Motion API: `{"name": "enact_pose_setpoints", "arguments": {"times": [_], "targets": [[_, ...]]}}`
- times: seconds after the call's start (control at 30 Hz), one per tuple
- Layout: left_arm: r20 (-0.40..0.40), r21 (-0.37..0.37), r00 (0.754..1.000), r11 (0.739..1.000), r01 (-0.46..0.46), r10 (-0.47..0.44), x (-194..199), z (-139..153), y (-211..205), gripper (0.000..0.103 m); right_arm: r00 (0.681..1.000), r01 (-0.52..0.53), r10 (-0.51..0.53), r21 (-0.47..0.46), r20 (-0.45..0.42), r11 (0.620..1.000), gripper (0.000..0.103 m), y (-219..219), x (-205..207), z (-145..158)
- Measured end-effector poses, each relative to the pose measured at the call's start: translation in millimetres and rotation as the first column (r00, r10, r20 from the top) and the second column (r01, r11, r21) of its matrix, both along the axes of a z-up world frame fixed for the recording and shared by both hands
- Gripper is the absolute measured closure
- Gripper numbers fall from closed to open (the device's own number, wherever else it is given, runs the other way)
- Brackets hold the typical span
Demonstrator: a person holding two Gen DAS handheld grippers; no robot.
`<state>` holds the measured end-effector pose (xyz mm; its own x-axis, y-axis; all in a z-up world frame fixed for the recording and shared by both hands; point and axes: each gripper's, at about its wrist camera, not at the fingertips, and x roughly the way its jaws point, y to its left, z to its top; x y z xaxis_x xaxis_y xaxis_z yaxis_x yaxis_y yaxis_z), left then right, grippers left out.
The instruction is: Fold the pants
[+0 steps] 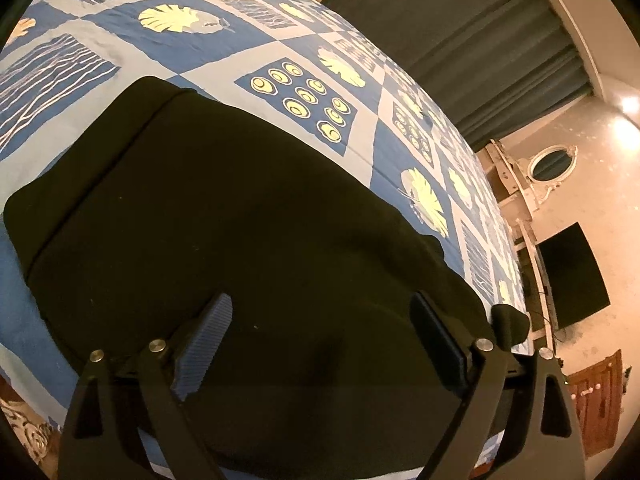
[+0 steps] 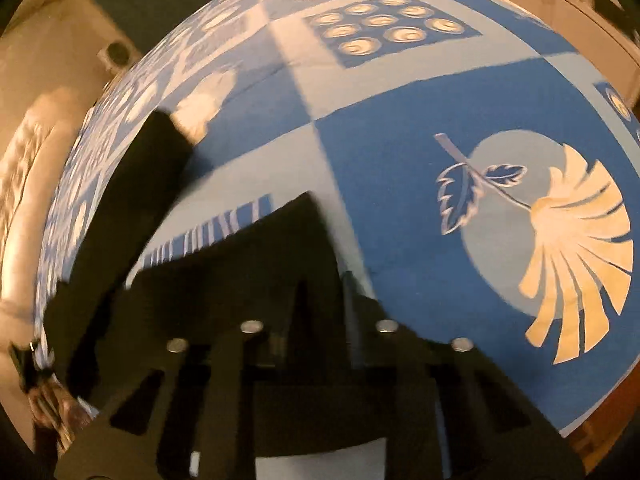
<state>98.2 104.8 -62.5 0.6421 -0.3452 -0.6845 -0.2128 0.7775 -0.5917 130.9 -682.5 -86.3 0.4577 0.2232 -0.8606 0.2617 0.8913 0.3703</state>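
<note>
Black pants (image 1: pixel 224 216) lie folded flat on the blue patterned bedspread (image 1: pixel 312 44). My left gripper (image 1: pixel 320 316) is open just above the near part of the pants, its blue pads (image 1: pixel 204 344) wide apart, holding nothing. In the right wrist view my right gripper (image 2: pixel 320 280) is shut on a corner of the black pants (image 2: pixel 256 248), the fabric draped over the fingers and lifted off the bedspread (image 2: pixel 400 92). Another black strip of the pants (image 2: pixel 132 184) stretches away to the left. The view is motion-blurred.
Dark curtains (image 1: pixel 460 40) hang beyond the bed's far edge. A dark screen (image 1: pixel 572 276), an oval mirror (image 1: pixel 550 164) and a wooden cabinet (image 1: pixel 596 408) stand by the wall at right. A white pillow or headboard (image 2: pixel 28 184) is at left.
</note>
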Motion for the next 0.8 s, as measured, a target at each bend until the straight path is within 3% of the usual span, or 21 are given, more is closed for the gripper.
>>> {"name": "enact_pose_setpoints", "arguments": {"times": [0.17,0.3,0.37,0.43,0.47,0.57,0.63,0.7,0.8], "targets": [[-0.004,0.026,1.000,0.999,-0.025,0.025,1.7,0.1,-3.9,0.012,0.998,0.053,-0.050,-0.076,0.040,0.996,0.090,-12.0,-18.9,16.7],[0.001,0.035,1.000,0.999,-0.023,0.023,2.5,-0.7,-4.6,0.011,0.997,0.077,-0.077,-0.066,-0.003,0.995,0.089,-18.3,-25.8,0.6],[0.001,0.033,1.000,0.999,-0.023,0.023,2.2,-0.6,-4.7,0.011,0.988,0.154,-0.153,-0.068,0.020,0.986,0.087,-23.5,-29.6,10.2],[0.003,0.026,1.000,0.999,-0.021,0.021,2.1,-1.0,-4.0,0.011,0.963,0.264,-0.255,-0.129,0.082,0.956,0.074,-21.6,-34.1,31.8],[0.005,0.024,1.000,0.999,-0.021,0.021,1.2,-0.9,-4.2,0.011,0.951,0.298,-0.284,-0.107,0.122,0.949,0.063,-17.5,-33.0,40.9],[0.006,0.025,1.000,0.999,-0.021,0.021,1.2,-1.3,-3.5,0.011,0.931,0.268,-0.291,0.131,0.219,0.955,0.039,4.8,-22.8,54.7],[0.009,0.023,1.000,0.999,-0.023,0.023,1.2,-1.4,-2.8,0.011,0.938,0.216,-0.274,0.262,0.213,0.941,0.039,24.1,-0.8,44.5],[0.015,0.019,1.000,1.000,-0.023,0.022,0.1,-1.5,-1.9,0.011,0.940,0.190,-0.281,0.386,0.194,0.903,0.039,38.3,27.4,24.7],[0.019,0.009,1.000,1.000,-0.023,0.022,-0.6,-1.6,0.3,0.011,0.927,0.234,-0.335,0.441,0.168,0.867,0.040,45.5,58.0,1.9]]}}
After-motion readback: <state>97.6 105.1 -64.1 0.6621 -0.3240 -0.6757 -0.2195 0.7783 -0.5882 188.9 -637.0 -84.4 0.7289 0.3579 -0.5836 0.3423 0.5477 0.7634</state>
